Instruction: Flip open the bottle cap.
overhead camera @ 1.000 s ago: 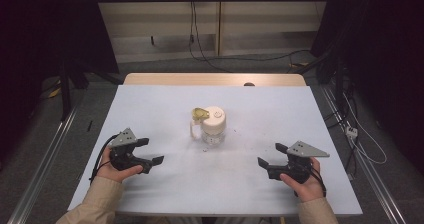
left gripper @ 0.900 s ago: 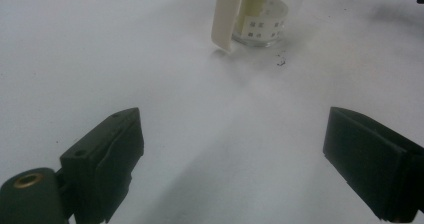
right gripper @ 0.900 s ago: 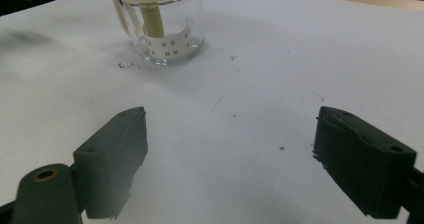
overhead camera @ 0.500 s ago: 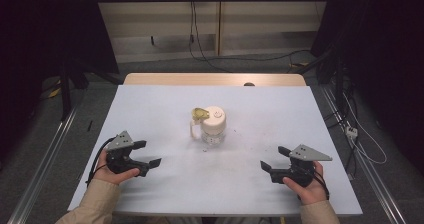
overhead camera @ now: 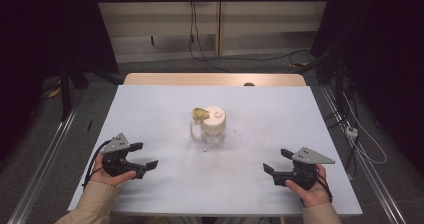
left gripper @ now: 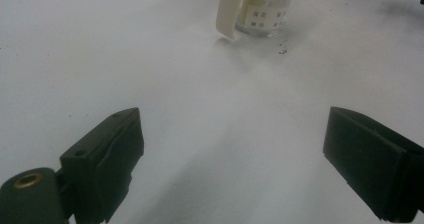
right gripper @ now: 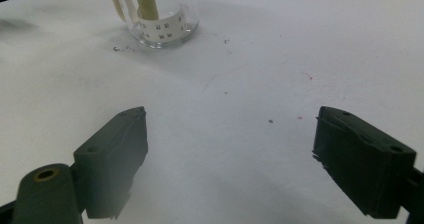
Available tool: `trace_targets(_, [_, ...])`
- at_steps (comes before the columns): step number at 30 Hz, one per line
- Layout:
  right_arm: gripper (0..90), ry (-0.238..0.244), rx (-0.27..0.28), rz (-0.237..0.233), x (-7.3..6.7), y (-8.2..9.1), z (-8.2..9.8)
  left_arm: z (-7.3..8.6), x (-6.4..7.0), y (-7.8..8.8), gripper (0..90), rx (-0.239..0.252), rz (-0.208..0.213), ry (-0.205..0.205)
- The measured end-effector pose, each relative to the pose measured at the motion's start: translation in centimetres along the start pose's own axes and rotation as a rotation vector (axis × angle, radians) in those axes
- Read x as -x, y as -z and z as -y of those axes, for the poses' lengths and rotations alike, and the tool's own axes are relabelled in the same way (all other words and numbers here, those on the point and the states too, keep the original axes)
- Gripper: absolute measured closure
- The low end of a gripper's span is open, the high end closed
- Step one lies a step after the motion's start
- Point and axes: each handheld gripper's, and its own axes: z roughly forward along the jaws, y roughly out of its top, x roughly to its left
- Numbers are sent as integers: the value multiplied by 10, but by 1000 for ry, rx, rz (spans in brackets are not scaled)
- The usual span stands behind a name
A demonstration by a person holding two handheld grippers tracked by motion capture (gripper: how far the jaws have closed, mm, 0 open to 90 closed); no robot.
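— On the matte white desk (overhead camera: 165, 109), what stands mid-way?
— A clear round glass jar (overhead camera: 214, 129), white-lidded, cream strip alongside.
— And near you?
— Left gripper (overhead camera: 139, 160) and right gripper (overhead camera: 276, 163), blocky black fingers spread wide, well apart from it.

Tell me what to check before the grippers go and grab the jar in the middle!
1. Left gripper open and holding nothing: ok, jaws wide apart in the left gripper view.
2. Right gripper open and holding nothing: ok.
3. Jar standing upright on the white table: ok.
4. Path from each gripper to the jar free: ok, just bare tabletop and some tiny dark crumbs.
5. Lid shut tight: cannot tell; a yellowish flap sits at its edge.
6. What is inside the jar: cannot tell; a pale stick shows through the glass.
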Motion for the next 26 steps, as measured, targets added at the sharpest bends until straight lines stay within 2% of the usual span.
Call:
trace_targets(12, [136,1,13,-2,1,1,2,5,1,1,90,9,-7,6])
trace_targets(16, [136,31,8,-3,-1,0,1,6,2,0,90,3,-10,-1])
trace_targets(26, [133,18,-3,-11,-2,-1,4,6,3,-4,77,2,-21,-4])
